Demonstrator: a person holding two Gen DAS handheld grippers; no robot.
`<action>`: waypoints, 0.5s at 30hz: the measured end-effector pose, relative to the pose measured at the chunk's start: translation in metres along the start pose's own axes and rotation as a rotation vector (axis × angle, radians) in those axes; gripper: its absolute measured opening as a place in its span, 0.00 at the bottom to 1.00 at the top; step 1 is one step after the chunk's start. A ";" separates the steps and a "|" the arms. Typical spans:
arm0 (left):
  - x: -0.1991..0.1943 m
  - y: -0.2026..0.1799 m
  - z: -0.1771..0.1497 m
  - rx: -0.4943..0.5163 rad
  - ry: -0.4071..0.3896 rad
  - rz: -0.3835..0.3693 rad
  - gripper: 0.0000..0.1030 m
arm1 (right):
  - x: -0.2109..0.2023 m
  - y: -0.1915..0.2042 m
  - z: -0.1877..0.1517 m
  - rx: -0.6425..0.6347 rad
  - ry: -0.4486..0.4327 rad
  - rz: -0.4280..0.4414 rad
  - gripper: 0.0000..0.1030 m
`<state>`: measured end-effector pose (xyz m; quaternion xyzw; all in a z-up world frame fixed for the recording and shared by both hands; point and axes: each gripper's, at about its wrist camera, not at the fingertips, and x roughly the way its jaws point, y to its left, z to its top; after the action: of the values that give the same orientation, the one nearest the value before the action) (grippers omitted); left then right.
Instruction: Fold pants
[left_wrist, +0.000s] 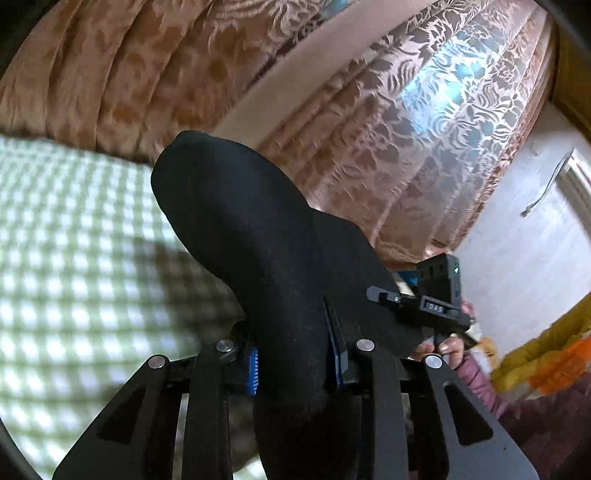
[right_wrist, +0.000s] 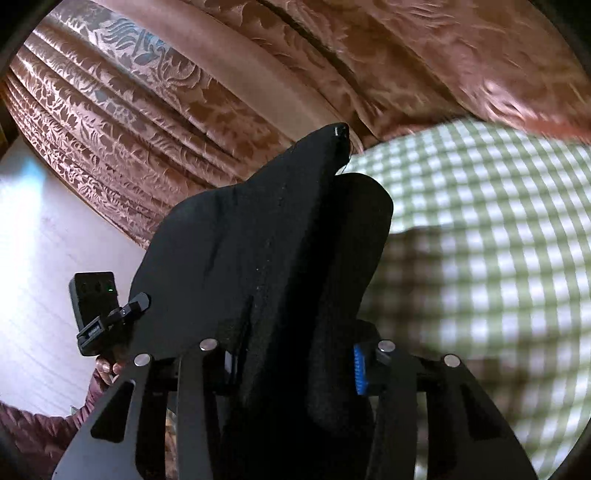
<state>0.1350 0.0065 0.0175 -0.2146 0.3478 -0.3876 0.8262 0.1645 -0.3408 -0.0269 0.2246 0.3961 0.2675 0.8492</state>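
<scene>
Black pants (left_wrist: 258, 236) fill the middle of the left wrist view, bunched between the blue pads of my left gripper (left_wrist: 297, 363), which is shut on the fabric and holds it above the bed. In the right wrist view the black pants (right_wrist: 266, 236) stick up with a seam running along them, pinched between the pads of my right gripper (right_wrist: 295, 369), also shut on the cloth. Each view shows the other gripper beside the fabric: the right one (left_wrist: 424, 306) and the left one (right_wrist: 107, 317). Where the pants hang below is hidden.
A green and white checked bedsheet (left_wrist: 74, 258) lies below, also in the right wrist view (right_wrist: 498, 258). Patterned pink-brown curtains (left_wrist: 388, 129) hang behind. A white wall (left_wrist: 524, 258) and yellow-orange bedding (left_wrist: 546, 362) are at the right.
</scene>
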 end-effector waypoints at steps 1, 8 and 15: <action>0.003 0.007 0.013 0.015 -0.003 0.028 0.26 | 0.009 -0.001 0.010 -0.001 0.001 0.002 0.41; 0.023 0.074 0.067 0.018 0.026 0.169 0.27 | 0.084 -0.033 0.054 0.057 0.065 0.005 0.46; 0.059 0.156 0.038 -0.181 0.114 0.319 0.49 | 0.128 -0.075 0.034 0.132 0.109 -0.034 0.60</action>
<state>0.2671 0.0578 -0.0792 -0.2078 0.4572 -0.2303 0.8335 0.2815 -0.3226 -0.1222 0.2584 0.4623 0.2382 0.8141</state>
